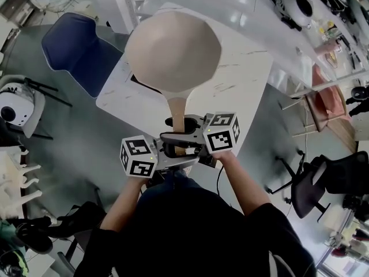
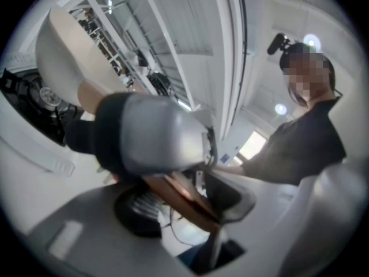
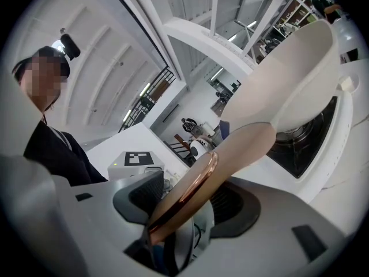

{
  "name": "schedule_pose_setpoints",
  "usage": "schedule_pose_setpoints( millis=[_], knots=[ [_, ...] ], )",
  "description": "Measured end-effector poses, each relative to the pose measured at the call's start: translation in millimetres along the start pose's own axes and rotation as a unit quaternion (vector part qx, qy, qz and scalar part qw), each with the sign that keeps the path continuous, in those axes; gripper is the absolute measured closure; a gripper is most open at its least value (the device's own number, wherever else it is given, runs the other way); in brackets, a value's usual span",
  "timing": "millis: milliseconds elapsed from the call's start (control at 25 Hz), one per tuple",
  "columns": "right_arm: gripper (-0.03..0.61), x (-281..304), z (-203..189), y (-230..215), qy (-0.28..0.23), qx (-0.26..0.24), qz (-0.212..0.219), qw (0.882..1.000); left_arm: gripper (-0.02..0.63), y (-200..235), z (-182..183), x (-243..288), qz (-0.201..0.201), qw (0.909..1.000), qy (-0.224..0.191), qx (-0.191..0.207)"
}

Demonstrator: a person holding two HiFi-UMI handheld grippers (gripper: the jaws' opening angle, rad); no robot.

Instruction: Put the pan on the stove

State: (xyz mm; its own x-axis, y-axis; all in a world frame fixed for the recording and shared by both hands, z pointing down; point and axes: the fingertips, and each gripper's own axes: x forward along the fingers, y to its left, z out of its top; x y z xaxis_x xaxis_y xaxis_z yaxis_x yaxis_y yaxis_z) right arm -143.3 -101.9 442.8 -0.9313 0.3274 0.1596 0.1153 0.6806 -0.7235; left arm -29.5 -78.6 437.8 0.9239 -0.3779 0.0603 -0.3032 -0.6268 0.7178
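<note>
A cream pan (image 1: 173, 51) hangs over the white table (image 1: 248, 74), its bowl covering most of the black stove (image 1: 138, 82). Its long handle (image 1: 177, 117) runs back toward me. Both grippers meet on that handle: the left gripper (image 1: 170, 150) from the left, the right gripper (image 1: 188, 136) from the right, each shut on it. In the left gripper view the copper-edged handle (image 2: 184, 195) lies between the jaws of the left gripper (image 2: 193, 203), with the pan (image 2: 60, 56) above the stove (image 2: 31, 100). In the right gripper view the handle (image 3: 230, 160) rises out of the right gripper (image 3: 179, 212) to the pan (image 3: 294, 79) over the burner (image 3: 305, 143).
A blue chair (image 1: 78, 45) stands left of the table, a pink chair (image 1: 326, 105) and a black office chair (image 1: 323, 183) to its right. White machines (image 1: 14, 105) and clutter line the left side of the floor.
</note>
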Motion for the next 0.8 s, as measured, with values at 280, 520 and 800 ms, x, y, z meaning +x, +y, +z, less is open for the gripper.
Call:
schedule_pose_setpoints(
  millis=[280, 520, 800],
  knots=[
    [0.357, 6, -2, -10, 0.014, 0.015, 0.005, 1.0, 0.397, 10, 2, -2, 0.003, 0.9998, -0.012, -0.016],
    [0.357, 7, -5, -14, 0.016, 0.02, 0.01, 1.0, 0.397, 15, -1, -1, 0.009, 0.9996, -0.014, -0.022],
    [0.356, 9, -12, -19, 0.023, 0.022, 0.017, 0.999, 0.397, 21, -7, 0, 0.017, 0.9992, -0.02, -0.028]
  ],
)
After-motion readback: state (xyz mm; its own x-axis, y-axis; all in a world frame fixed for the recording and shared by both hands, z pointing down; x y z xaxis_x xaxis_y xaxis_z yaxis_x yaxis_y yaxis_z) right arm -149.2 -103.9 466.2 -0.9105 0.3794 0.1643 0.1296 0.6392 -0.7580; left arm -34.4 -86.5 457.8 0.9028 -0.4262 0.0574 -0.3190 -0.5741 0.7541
